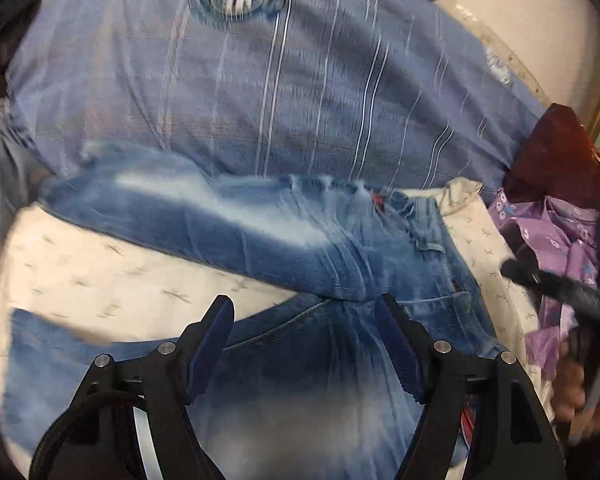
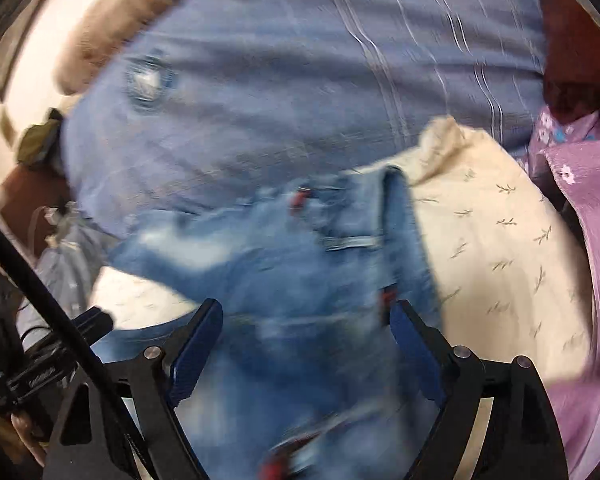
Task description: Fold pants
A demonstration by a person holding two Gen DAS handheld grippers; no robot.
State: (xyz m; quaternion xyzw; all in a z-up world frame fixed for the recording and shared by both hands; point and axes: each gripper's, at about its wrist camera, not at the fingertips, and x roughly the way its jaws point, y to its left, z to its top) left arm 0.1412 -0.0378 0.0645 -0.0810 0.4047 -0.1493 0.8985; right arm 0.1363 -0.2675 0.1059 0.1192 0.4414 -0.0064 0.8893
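Observation:
Faded blue jeans [image 1: 284, 240] lie crumpled on a cream sheet [image 1: 100, 276] with small leaf marks. My left gripper [image 1: 306, 308] hovers over the jeans with its jaws wide apart and nothing pinched between the blue pads [image 1: 210, 344]. In the right wrist view the jeans [image 2: 300, 264] show a waistband, a belt loop and a small red tag [image 2: 298, 199]. My right gripper [image 2: 304, 312] stands open above them, with nothing gripped. Both views are blurred.
A blue striped bedsheet [image 1: 260, 88] with a round printed patch covers the bed beyond the jeans. Purple flowered cloth [image 1: 556, 248] and a dark red cloth [image 1: 556, 152] lie at the right. The other gripper and the hand holding it [image 1: 588, 392] appear at the right edge.

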